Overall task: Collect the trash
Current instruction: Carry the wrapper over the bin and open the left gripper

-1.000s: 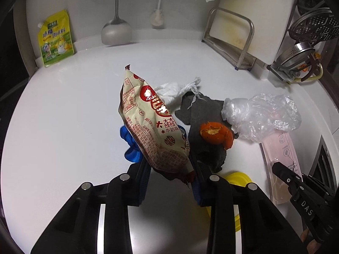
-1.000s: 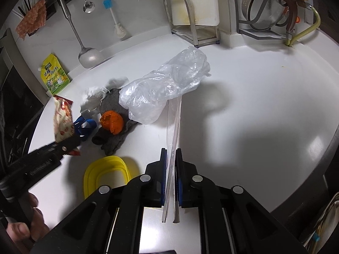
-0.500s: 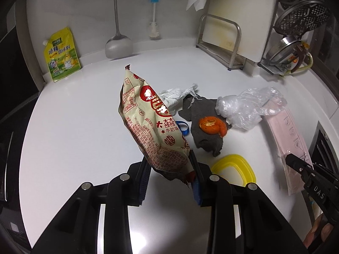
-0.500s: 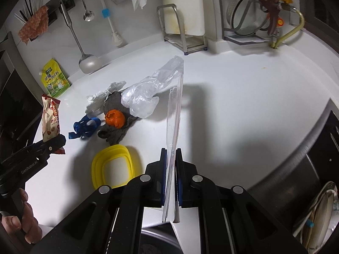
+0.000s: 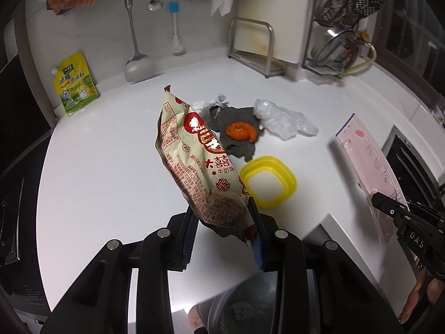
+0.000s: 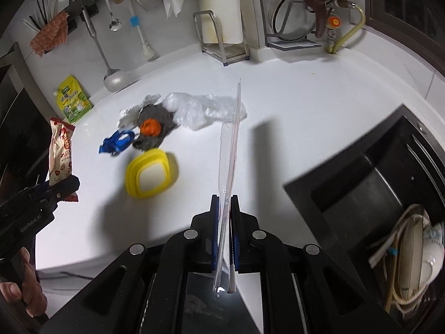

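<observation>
Above the worktop [image 5: 111, 167] your left tongs [image 5: 222, 239] clamp the light, crinkly snack wrapper [image 5: 200, 161] by its bottom seam, right tongs [image 6: 225, 233] pinch the stiff, slippery clear package [image 6: 229, 150] at one end

The right gripper [image 6: 224, 208] is clamped on a flat clear plastic package [image 6: 230, 150], held edge-on above the white counter [image 6: 292, 117]. Far left, the left gripper [image 6: 59, 188] pinches a snack wrapper [image 6: 61, 150]. Between them lie a yellow lid [image 6: 150, 176], a blue scrap [image 6: 116, 143], a grey rag [image 6: 154, 128] with orange peel [image 6: 150, 126] on it — and crumpled clear plastic [image 6: 205, 108] beyond. A dark sink [image 6: 375, 172] opens at right.
</observation>
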The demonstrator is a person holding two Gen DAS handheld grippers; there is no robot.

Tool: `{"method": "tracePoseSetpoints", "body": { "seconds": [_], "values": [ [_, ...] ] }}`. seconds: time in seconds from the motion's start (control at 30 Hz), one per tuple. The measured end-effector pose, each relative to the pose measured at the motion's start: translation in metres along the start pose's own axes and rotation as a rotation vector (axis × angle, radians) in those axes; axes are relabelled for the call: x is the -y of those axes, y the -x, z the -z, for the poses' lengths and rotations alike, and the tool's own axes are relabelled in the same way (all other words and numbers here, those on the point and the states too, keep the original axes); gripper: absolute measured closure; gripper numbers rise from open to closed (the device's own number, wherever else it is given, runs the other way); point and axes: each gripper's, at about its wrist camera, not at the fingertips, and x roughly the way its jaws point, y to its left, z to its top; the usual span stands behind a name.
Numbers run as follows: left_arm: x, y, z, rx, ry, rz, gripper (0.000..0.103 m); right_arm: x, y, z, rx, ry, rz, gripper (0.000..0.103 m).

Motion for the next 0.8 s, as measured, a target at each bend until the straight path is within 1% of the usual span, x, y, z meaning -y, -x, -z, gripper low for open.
{"method": "tracePoseSetpoints", "body": {
  "seconds": [0.13,0.33,0.57,0.8],
  "values": [
    [0.011,0.017,0.013,0.004,-0.029,0.009,0.070,-0.001,0.019,0.017,-0.002,0.003,-0.014,0.095],
    [0.015,0.040,0.030,0.007,-0.040,0.007,0.070,-0.004,0.045,0.043,-0.016,0.032,-0.041,0.095],
    [0.015,0.059,0.049,0.007,-0.029,-0.017,0.070,-0.010,0.063,0.068,-0.046,0.066,-0.083,0.095],
    [0.024,0.074,0.073,0.002,-0.023,-0.030,0.070,-0.016,0.076,0.087,-0.062,0.113,-0.114,0.095]
  ]
}}
